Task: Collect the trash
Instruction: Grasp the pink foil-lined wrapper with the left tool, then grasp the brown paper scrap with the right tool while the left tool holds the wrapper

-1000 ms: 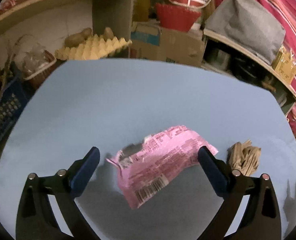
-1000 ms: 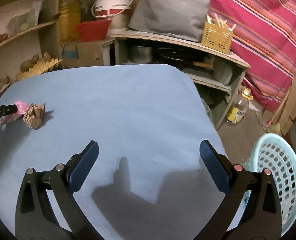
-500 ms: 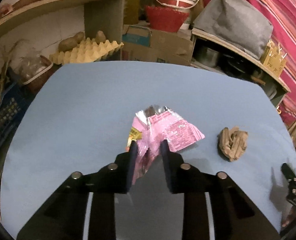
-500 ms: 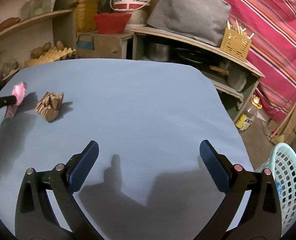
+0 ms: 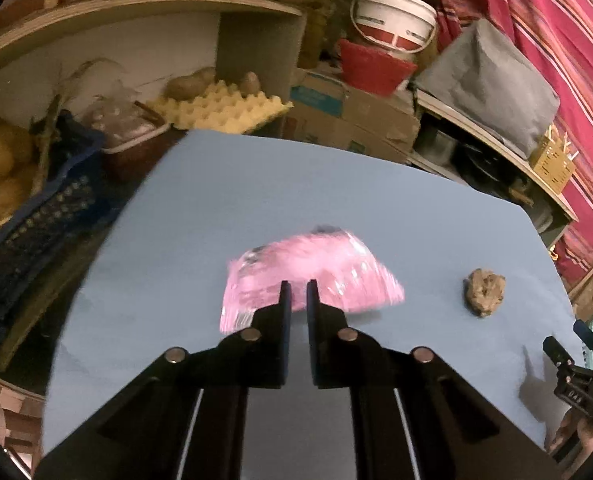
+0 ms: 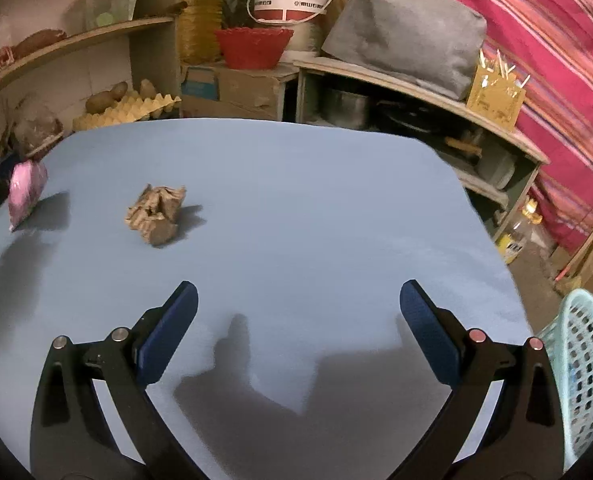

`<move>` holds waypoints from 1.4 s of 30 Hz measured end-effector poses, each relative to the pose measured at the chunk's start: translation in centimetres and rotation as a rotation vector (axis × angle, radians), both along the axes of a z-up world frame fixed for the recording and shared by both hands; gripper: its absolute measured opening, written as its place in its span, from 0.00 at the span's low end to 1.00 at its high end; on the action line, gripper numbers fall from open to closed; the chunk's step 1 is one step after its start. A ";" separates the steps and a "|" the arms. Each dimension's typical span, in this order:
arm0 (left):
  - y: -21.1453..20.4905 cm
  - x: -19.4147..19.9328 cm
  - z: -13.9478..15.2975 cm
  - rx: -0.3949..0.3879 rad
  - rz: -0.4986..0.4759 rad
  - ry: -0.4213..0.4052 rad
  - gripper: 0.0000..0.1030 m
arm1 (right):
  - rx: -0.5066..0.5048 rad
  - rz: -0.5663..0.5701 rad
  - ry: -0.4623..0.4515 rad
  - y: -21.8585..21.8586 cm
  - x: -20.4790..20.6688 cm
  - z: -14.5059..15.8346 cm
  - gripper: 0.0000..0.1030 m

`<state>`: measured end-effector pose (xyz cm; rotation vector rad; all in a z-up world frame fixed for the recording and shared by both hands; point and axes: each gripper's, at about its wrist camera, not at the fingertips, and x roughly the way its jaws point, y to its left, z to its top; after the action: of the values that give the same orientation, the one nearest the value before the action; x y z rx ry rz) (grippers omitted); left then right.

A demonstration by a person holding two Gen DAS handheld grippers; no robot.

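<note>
One piece up: left gripper (image 5: pixel 295 294) pinches the pink wrapper (image 5: pixel 316 268); right gripper (image 6: pixel 298 314) gapes empty, crumpled brown paper (image 6: pixel 156 214) waits, basket (image 6: pixel 584 376) unfilled.

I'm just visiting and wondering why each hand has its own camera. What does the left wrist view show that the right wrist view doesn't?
Only the left wrist view shows the left gripper, its jaws shut on the pink wrapper, and a blue crate beside the table. Only the right wrist view shows the right gripper's wide-open jaws and the full side of the light blue basket beyond the table's edge. Both show the blue table, the wrapper and the crumpled brown paper.
</note>
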<state>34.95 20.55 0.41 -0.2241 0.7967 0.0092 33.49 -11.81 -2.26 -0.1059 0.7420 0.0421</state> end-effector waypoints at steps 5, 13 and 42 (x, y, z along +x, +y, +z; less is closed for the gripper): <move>2.8 -0.8 0.0 -0.025 0.029 0.012 0.08 | 0.090 0.010 0.010 1.2 0.6 0.4 0.96; 3.9 -1.0 0.1 -0.035 0.045 0.015 0.08 | 0.096 0.071 0.009 5.8 3.3 0.7 0.96; -1.9 2.5 -2.1 0.093 0.036 0.047 0.91 | 0.029 0.129 0.053 2.9 2.1 0.6 0.46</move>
<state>37.45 18.65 -1.72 -0.1506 0.8365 0.0852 35.57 -8.91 -1.61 -0.1256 0.7863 0.1791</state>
